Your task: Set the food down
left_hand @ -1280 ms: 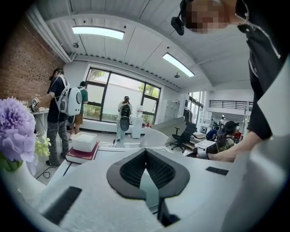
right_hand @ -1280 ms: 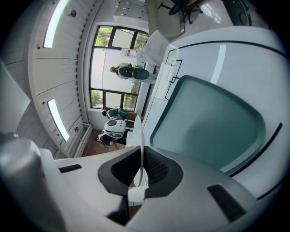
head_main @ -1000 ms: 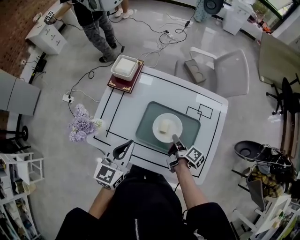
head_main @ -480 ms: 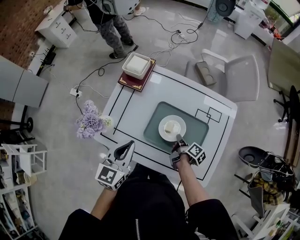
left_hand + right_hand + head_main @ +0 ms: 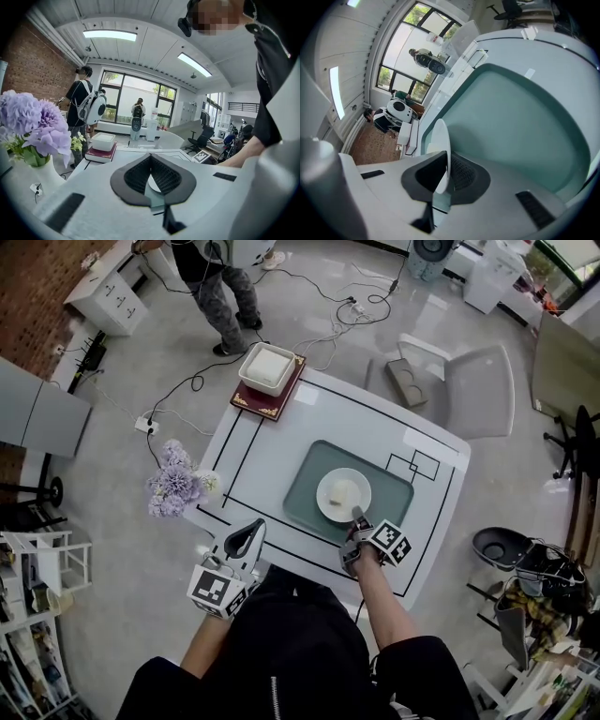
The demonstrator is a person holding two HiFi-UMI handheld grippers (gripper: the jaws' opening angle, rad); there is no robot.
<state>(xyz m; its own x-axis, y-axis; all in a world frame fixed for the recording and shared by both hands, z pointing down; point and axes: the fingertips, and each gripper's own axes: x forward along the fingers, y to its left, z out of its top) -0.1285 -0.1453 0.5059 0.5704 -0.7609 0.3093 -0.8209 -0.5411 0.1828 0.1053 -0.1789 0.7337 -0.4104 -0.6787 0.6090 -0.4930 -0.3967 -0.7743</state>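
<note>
A white plate [image 5: 343,495] carrying a pale block of food [image 5: 342,492] rests on a teal tray [image 5: 305,484] in the middle of the white table [image 5: 375,432]. My right gripper [image 5: 355,515] is at the plate's near rim, shut on it. In the right gripper view the plate [image 5: 442,138] stands edge-on between the pads of my right gripper [image 5: 443,164], over the teal tray [image 5: 520,117]; the food is hidden there. My left gripper [image 5: 254,530] hovers at the table's front left edge, shut and holding nothing. In its own view the left gripper [image 5: 150,158] has its jaws together.
A white box [image 5: 267,367] sits on a dark red book [image 5: 251,403] at the table's far left corner. Purple flowers [image 5: 171,489] in a vase stand off the left edge. A grey chair [image 5: 469,390] is behind the table. A person [image 5: 214,292] and cables are on the floor beyond.
The head view has shifted a little. The plate, the tray and both grippers keep the same places relative to one another.
</note>
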